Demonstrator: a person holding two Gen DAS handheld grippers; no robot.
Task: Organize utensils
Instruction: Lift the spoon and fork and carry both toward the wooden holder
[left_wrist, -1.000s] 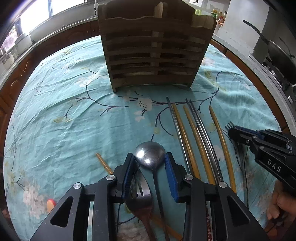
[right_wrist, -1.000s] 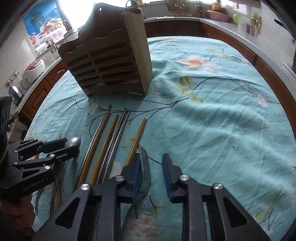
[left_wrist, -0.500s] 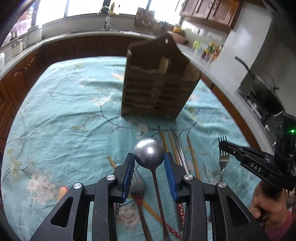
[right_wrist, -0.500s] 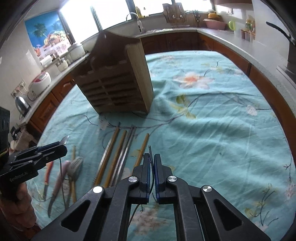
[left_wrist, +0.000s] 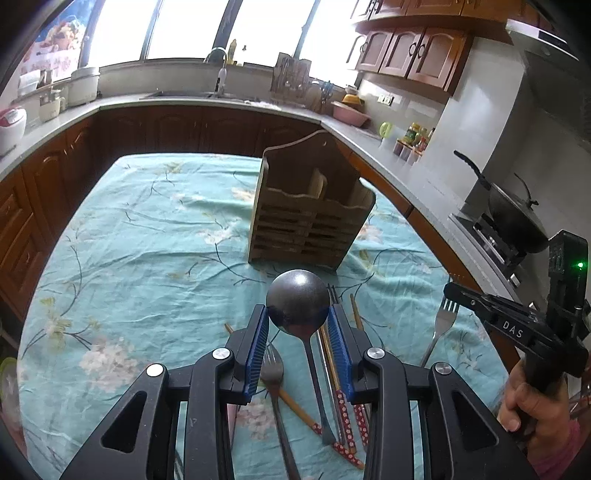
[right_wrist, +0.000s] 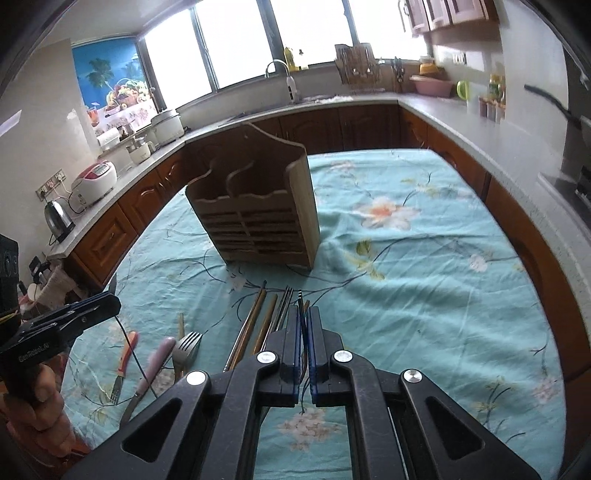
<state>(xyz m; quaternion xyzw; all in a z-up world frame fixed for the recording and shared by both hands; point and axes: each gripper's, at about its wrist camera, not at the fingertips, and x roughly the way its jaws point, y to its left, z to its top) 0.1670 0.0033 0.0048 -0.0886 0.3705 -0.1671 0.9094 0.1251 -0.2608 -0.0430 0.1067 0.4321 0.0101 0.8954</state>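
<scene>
My left gripper (left_wrist: 297, 317) is shut on a steel spoon (left_wrist: 297, 301), bowl pointing forward, lifted above the table. My right gripper (right_wrist: 303, 317) is shut on a steel fork (right_wrist: 302, 302), seen edge-on; the fork (left_wrist: 445, 317) shows beside the right gripper (left_wrist: 458, 293) in the left wrist view. A slatted wooden utensil holder (left_wrist: 310, 221) stands upright mid-table, also in the right wrist view (right_wrist: 258, 218). Chopsticks (right_wrist: 264, 317) and another fork (left_wrist: 271, 369) lie on the turquoise floral cloth (left_wrist: 147, 258) below. The left gripper (right_wrist: 103, 304) shows at the left in the right wrist view.
A fork (right_wrist: 186, 345), a pink-handled knife (right_wrist: 155, 363) and an orange-handled fork (right_wrist: 125, 360) lie at the cloth's near left. Counters surround the table; a wok (left_wrist: 513, 214) sits on the stove at right, a rice cooker (right_wrist: 96, 181) and kettle (right_wrist: 59, 218) at left.
Both grippers have risen from the table. The left lifted the spoon; the right closed on the fork and lifted it. The holder now looks farther away.
</scene>
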